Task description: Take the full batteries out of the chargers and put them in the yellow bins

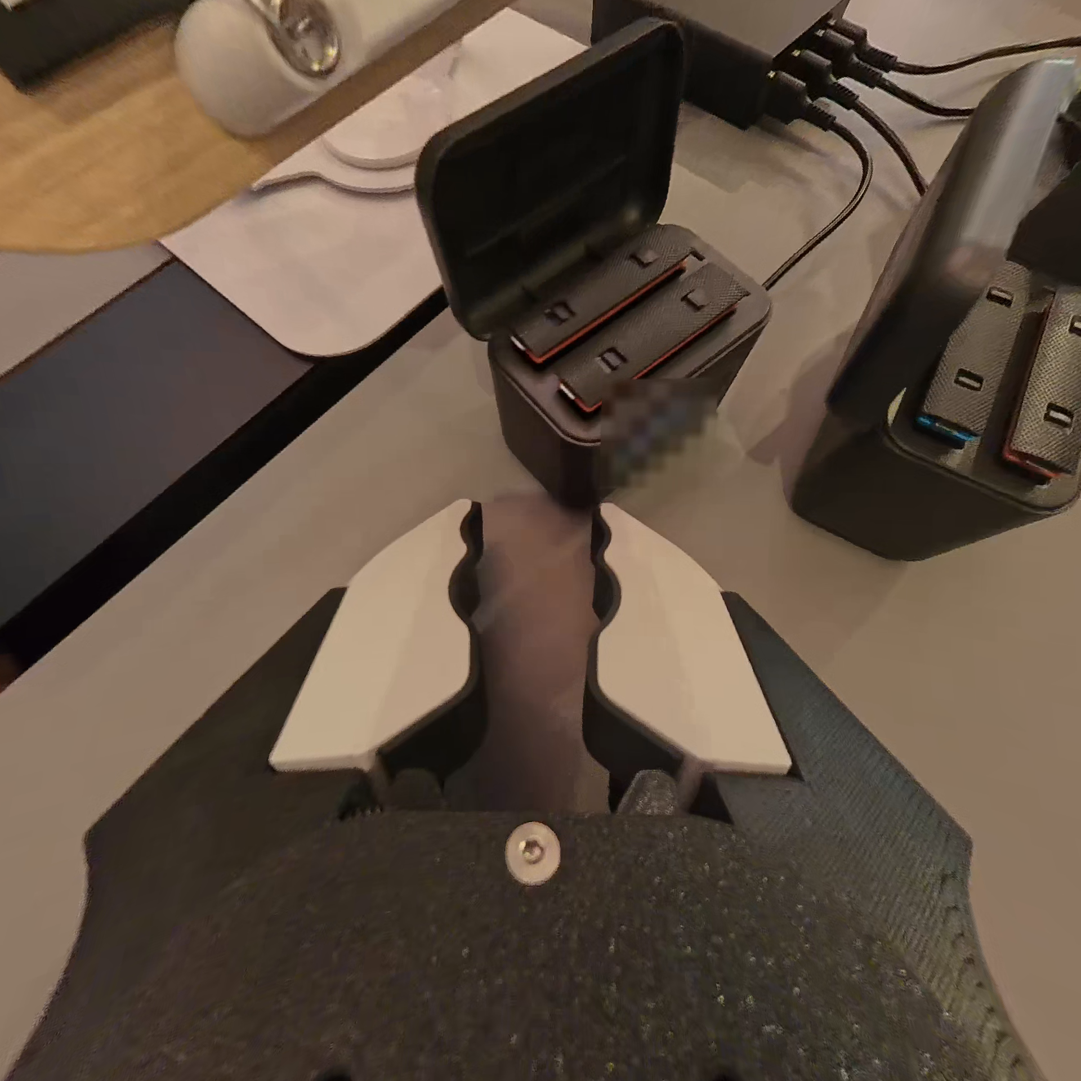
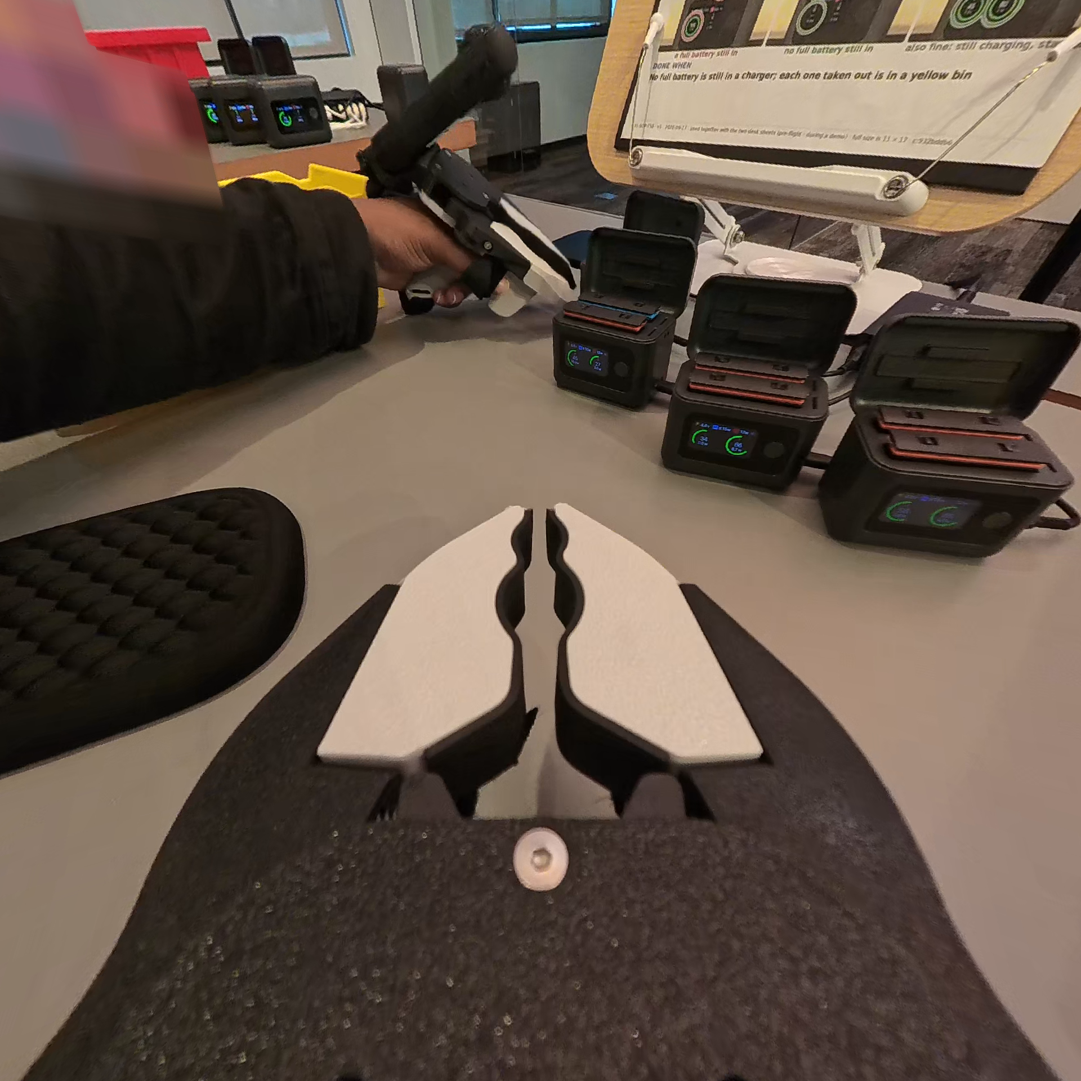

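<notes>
In the left wrist view my left gripper (image 1: 537, 515) is open and empty, just above the grey table (image 1: 234, 614). Right in front of it stands a black charger (image 1: 614, 362) with its lid up and two red-edged batteries (image 1: 596, 310) in its slots. A second open charger (image 1: 936, 421) at the right holds a blue-edged and a red-edged battery. In the right wrist view my right gripper (image 2: 539, 512) is shut and empty, low over the table. Three open chargers (image 2: 743, 421) stand in a row at the right. The left gripper (image 2: 541, 292) hovers by the leftmost one (image 2: 614, 351). A yellow bin (image 2: 333, 175) sits behind the arm.
A black mesh pad (image 2: 128, 614) lies at the left. An instruction board on a white stand (image 2: 819, 146) stands behind the chargers. Black cables (image 1: 848, 146) run from the chargers to a hub. More chargers (image 2: 263, 111) and a red bin (image 2: 152, 44) stand far back. Spacing between my two grippers at the tips: around 35 cm.
</notes>
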The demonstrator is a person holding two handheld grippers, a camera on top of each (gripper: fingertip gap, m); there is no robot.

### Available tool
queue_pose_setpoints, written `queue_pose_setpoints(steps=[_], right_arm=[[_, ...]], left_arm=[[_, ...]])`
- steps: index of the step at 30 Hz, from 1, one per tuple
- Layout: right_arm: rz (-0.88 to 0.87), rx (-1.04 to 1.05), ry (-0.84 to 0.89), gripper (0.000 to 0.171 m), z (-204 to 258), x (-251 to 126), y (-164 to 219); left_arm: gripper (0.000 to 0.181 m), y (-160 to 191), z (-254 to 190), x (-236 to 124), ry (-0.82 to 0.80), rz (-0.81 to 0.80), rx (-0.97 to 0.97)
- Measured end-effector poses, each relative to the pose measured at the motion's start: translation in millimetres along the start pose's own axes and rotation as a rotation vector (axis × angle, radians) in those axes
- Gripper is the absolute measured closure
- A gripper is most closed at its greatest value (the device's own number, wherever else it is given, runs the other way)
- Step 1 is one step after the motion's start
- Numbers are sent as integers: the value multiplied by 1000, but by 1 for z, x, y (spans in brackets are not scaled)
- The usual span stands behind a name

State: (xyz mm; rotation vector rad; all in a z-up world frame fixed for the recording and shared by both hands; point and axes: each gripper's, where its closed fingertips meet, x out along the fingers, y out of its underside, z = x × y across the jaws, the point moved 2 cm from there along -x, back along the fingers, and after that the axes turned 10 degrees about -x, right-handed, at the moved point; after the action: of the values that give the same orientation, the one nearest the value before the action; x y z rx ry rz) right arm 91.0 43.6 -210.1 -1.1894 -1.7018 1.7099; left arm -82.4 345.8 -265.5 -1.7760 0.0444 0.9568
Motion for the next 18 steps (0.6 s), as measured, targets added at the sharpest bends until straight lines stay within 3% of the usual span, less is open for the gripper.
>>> queue_pose_setpoints(steps=[11,18], right_arm=[[5,-8,2,167,0,0,1],[2,-14,6,167,0,-1,0]], left_arm=[[131,0,-71,-43,-35,-109,35],[123,24,-135,-47,-102,-54,-6]])
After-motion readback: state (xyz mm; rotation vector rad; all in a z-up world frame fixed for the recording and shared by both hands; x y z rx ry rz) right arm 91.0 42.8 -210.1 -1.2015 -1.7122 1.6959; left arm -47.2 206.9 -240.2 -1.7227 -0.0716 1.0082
